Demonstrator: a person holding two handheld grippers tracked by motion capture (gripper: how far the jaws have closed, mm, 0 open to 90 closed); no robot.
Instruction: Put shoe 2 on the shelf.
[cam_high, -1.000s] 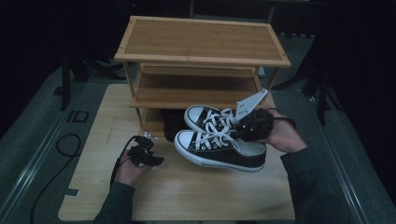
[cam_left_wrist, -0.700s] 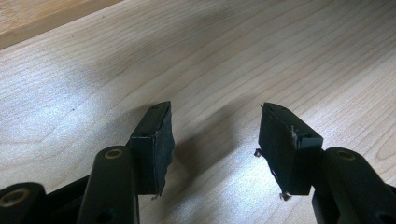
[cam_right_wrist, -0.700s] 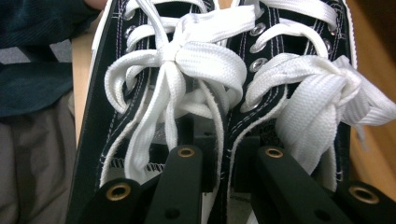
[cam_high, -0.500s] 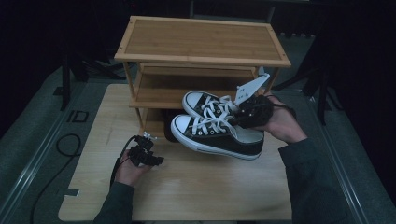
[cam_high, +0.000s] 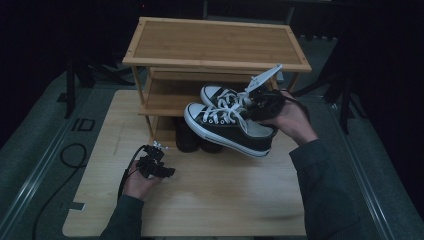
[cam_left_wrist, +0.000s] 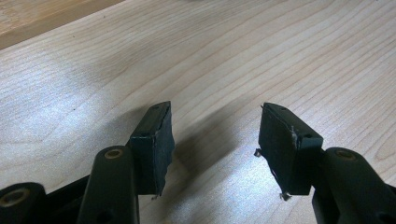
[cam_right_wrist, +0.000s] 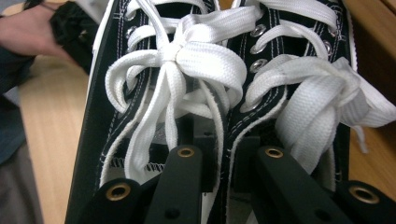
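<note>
Sneakers in right gripper, mid-air

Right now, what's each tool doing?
Left tool: open, empty, over the wooden table.
Right tool: shut on the pair of black-and-white canvas sneakers.

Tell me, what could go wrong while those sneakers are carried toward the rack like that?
The right gripper pinches both sneakers only by their inner collars, held in the air, so one might slip out. The loose white laces could snag on the wooden rack. The toes might also bump the middle shelf edge or the dark shoes underneath.
</note>
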